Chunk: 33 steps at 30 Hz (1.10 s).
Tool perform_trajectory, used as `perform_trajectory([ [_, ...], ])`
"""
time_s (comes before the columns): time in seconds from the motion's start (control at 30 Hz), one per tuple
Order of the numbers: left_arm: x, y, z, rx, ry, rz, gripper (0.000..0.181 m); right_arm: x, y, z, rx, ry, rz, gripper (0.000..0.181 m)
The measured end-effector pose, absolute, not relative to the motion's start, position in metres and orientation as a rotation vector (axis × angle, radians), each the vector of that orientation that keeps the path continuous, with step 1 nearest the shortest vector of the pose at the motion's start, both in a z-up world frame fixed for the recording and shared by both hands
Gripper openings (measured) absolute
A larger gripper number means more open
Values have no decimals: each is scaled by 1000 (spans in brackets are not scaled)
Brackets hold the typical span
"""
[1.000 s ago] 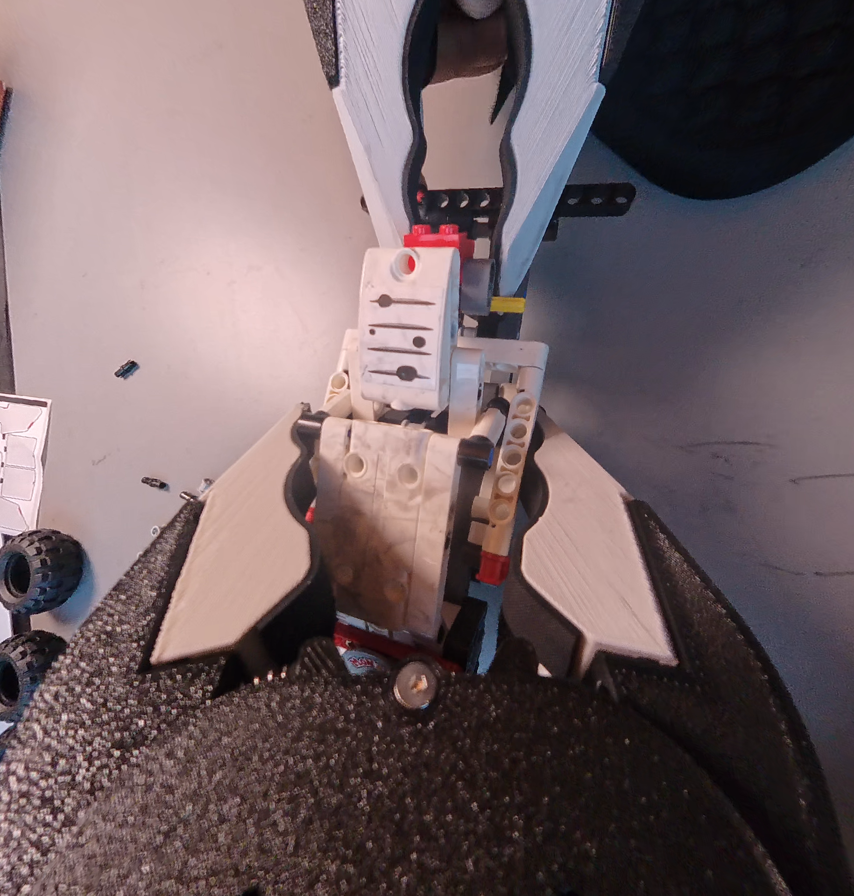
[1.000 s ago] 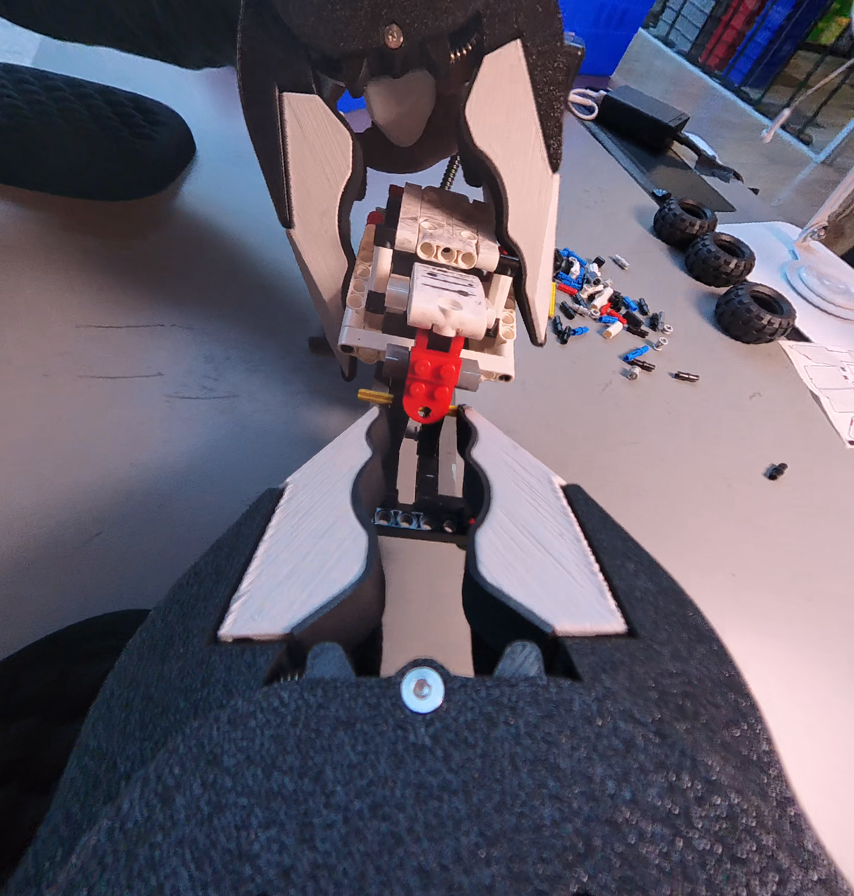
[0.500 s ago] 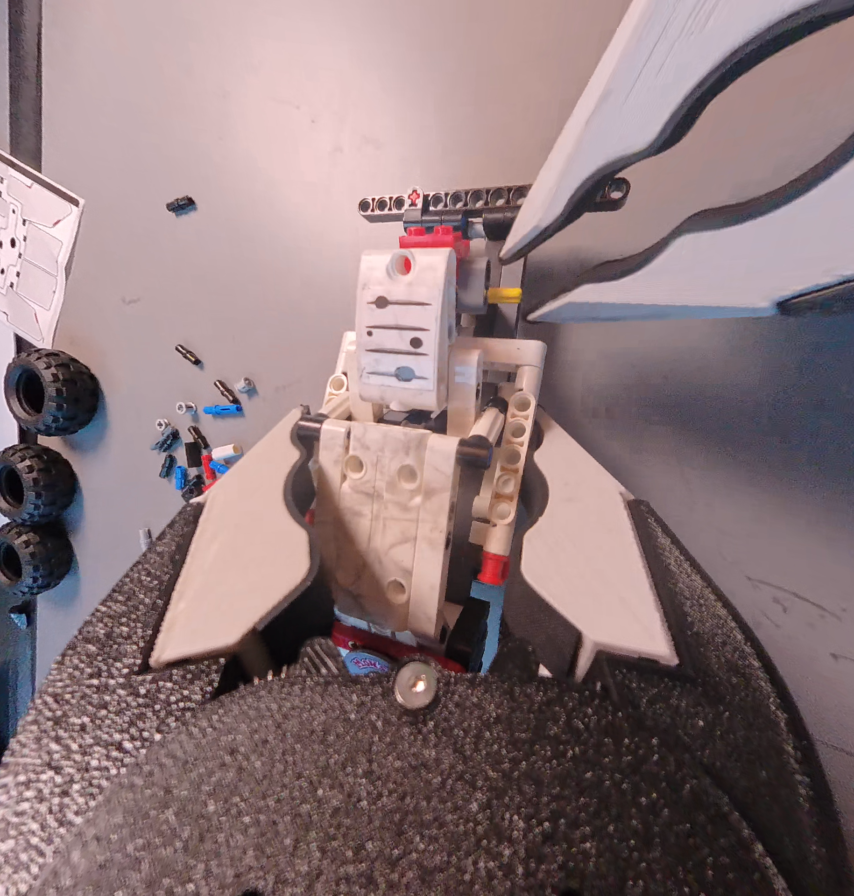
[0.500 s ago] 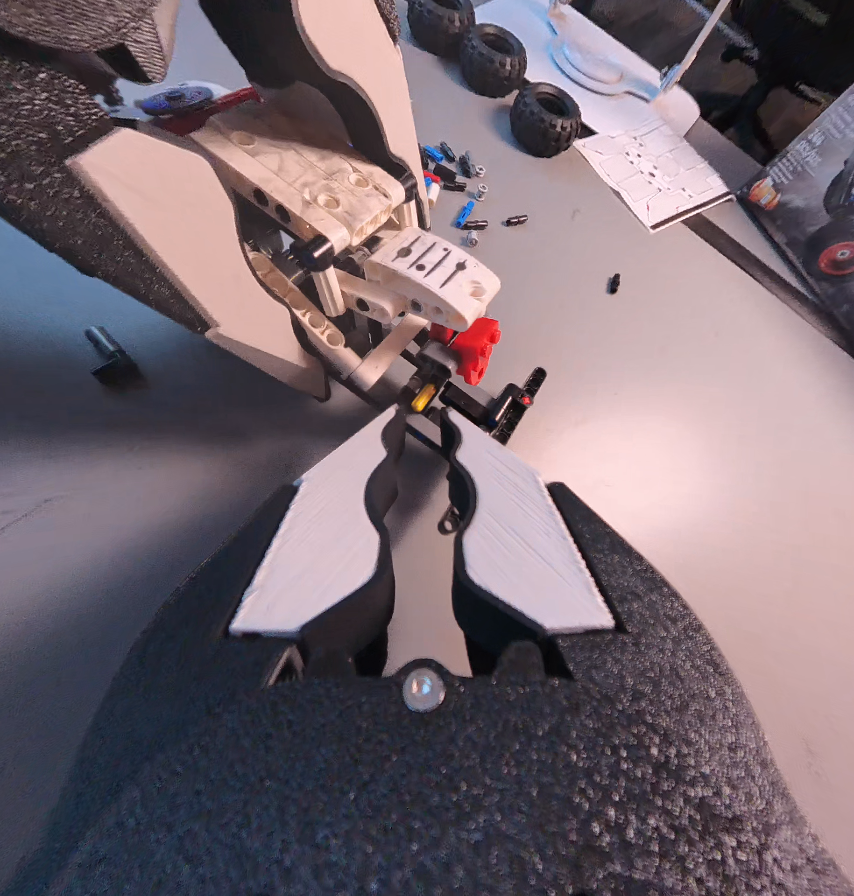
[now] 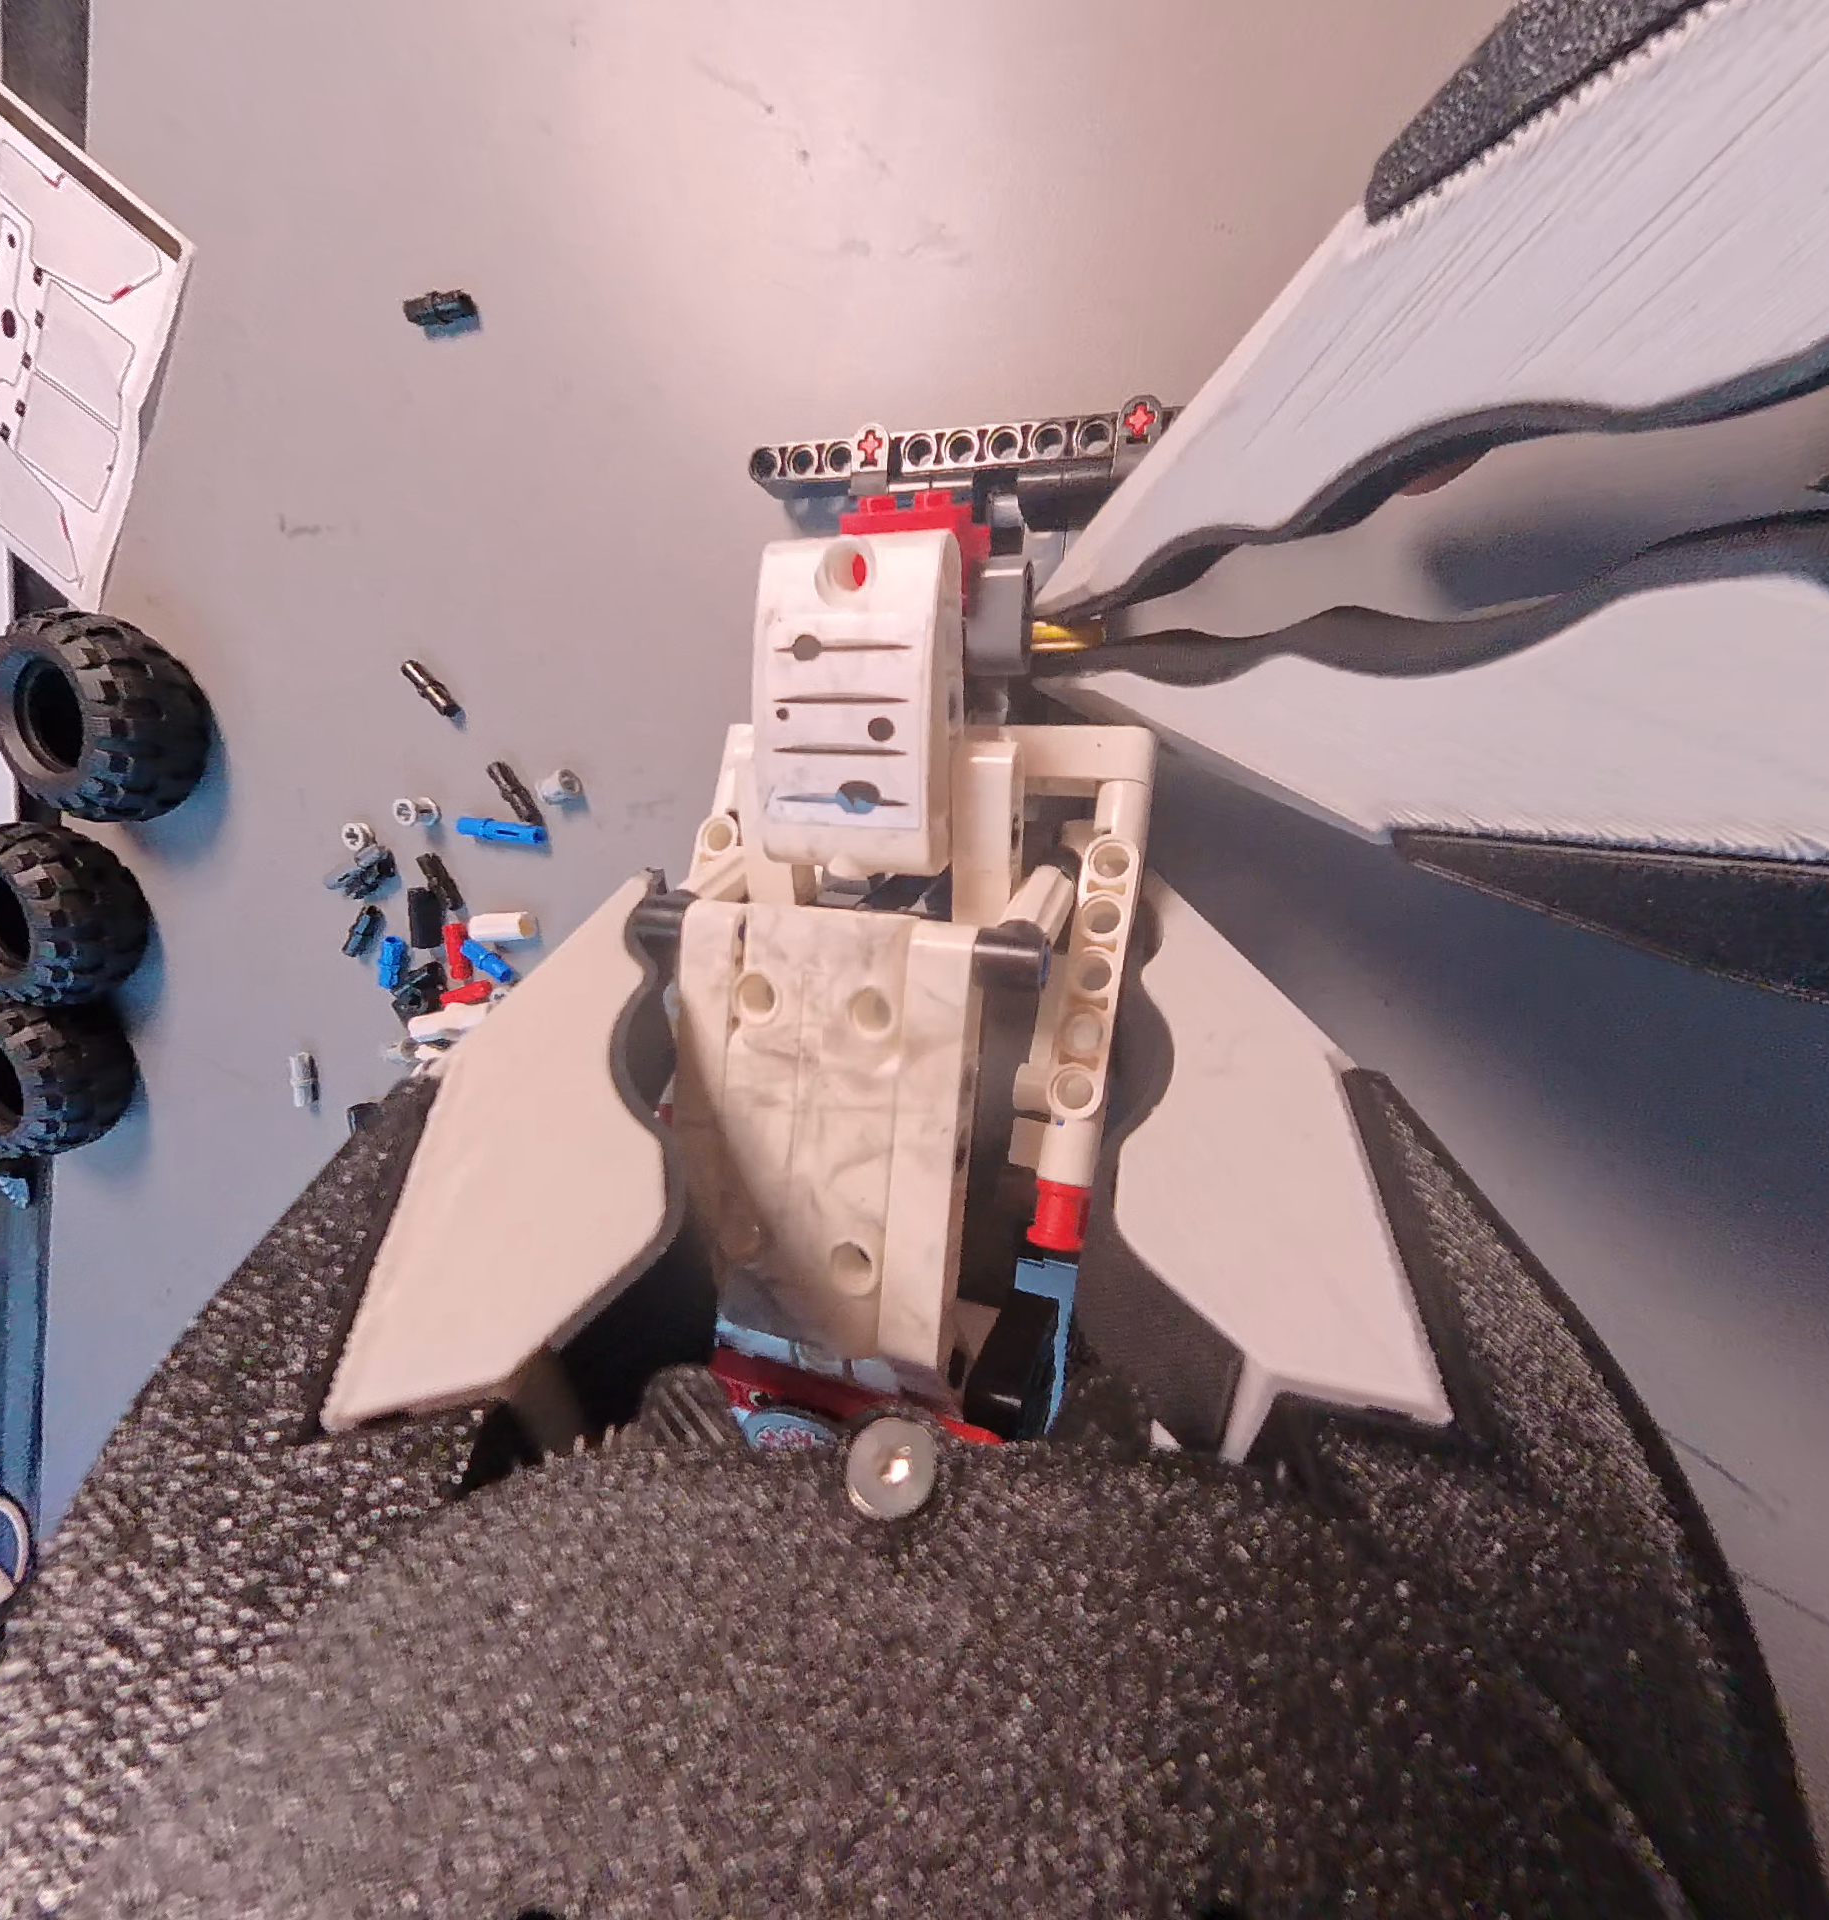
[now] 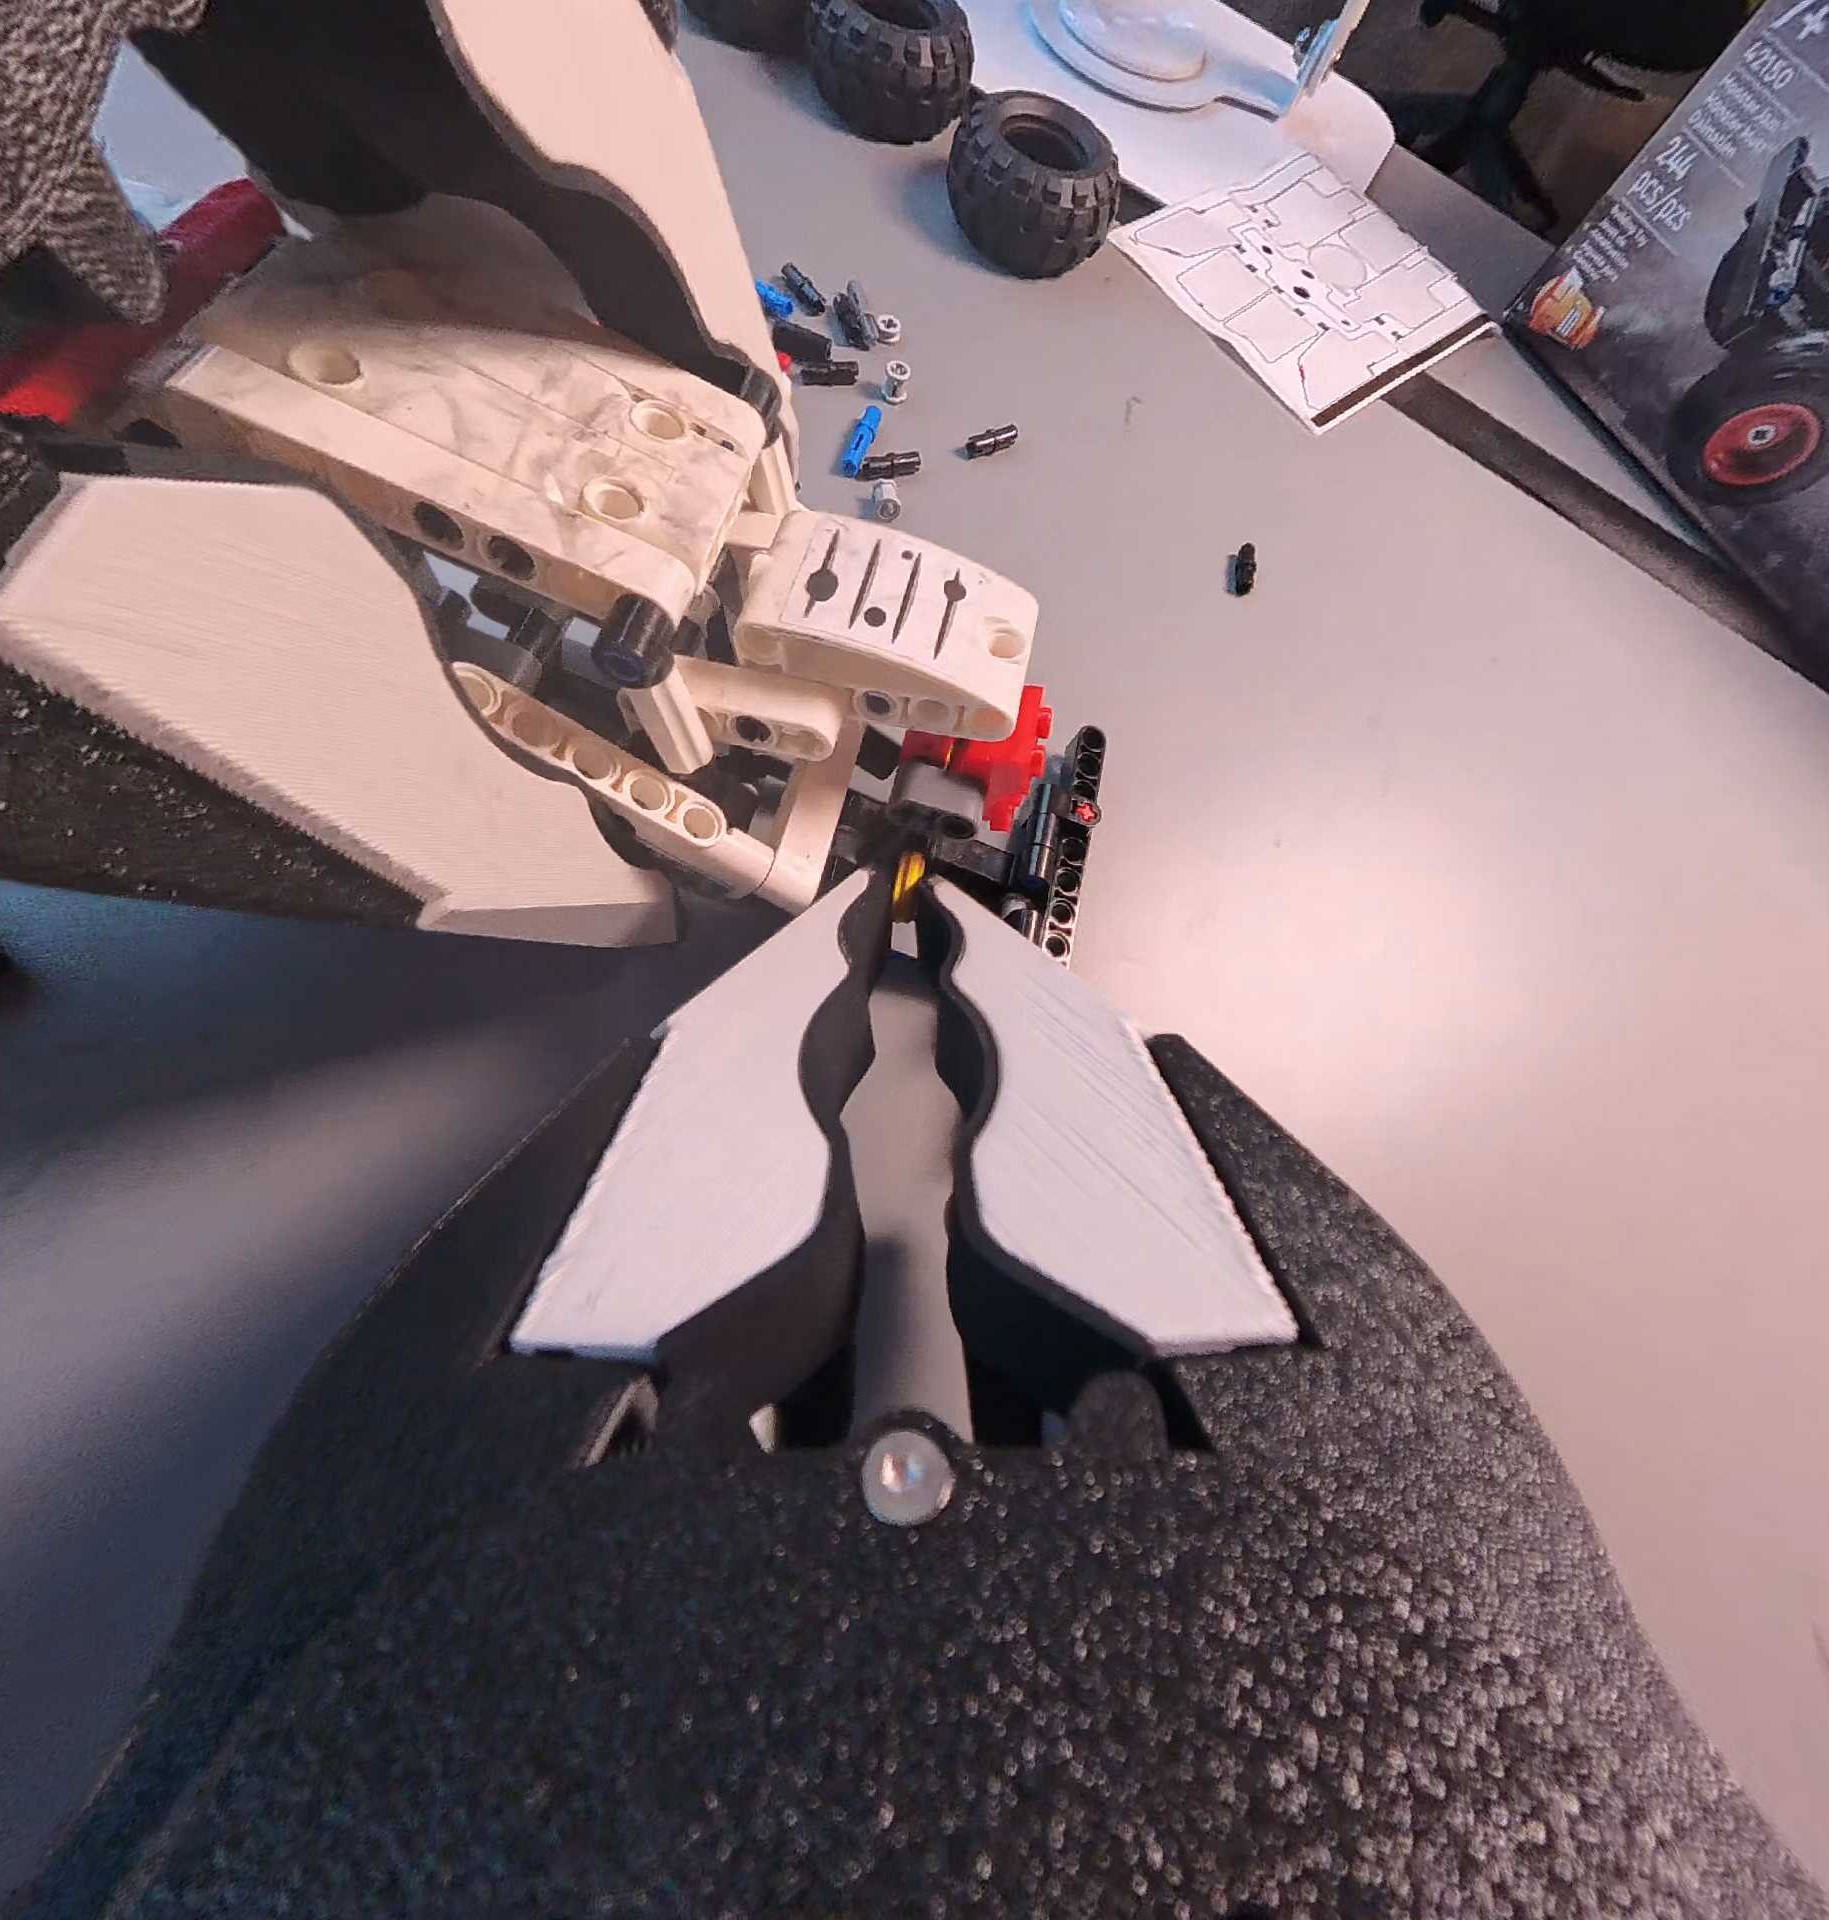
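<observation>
My left gripper (image 5: 889, 914) is shut on a white toy brick vehicle body (image 5: 837, 1091) with red and black parts, held above the grey table (image 5: 577, 260). A black holed beam (image 5: 951, 457) crosses the model's far end. My right gripper (image 6: 902, 894) comes in from the model's side and is shut on a small yellow pin (image 6: 905, 868) sticking out of a grey connector near the red bricks. In the left wrist view the right gripper (image 5: 1066, 644) enters from the right and pinches the yellow pin (image 5: 1066, 636). The left gripper (image 6: 702, 644) and the model (image 6: 536, 436) fill the upper left of the right wrist view.
Three black tyres (image 5: 89, 727) lie at the left, two of them also in the right wrist view (image 6: 1029, 182). Several small loose pins (image 5: 442, 914) are scattered on the table. A white sticker sheet (image 6: 1294, 281) and a printed toy box (image 6: 1720, 312) lie at the far right. About 5 centimetres separates my left fingertips from my right.
My right gripper left the black beam at the model's front end, swung round to its side and closed on the yellow pin. The left gripper kept its hold and turned the model.
</observation>
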<state>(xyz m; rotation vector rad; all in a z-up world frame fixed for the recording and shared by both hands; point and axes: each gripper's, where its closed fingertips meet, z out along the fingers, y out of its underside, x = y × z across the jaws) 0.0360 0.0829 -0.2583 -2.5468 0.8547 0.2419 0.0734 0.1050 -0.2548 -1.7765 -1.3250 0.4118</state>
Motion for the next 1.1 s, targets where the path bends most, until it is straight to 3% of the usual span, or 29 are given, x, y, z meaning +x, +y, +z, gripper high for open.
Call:
perform_trajectory([
  [0.63, 49, 84, -261, -2543, 920, 207, 85, 97, 95, -256, -1737, -1337, 169, 0],
  [0.73, 17, 97, -260, -2571, 763, 325, 85, 116, 86, -253, -1774, -1305, 198, 0],
  [0.93, 52, 83, -259, -2512, 956, 244, 85, 122, 84, -243, -1765, -1262, 239, 0],
  [1.03, 52, 83, -260, -2518, 967, 244, 85, 115, 86, -245, -1782, -1291, 286, 20],
  [1.1, 52, 83, -260, -2518, 967, 241, 86, 110, 91, -245, -1791, -1298, 306, 23],
])
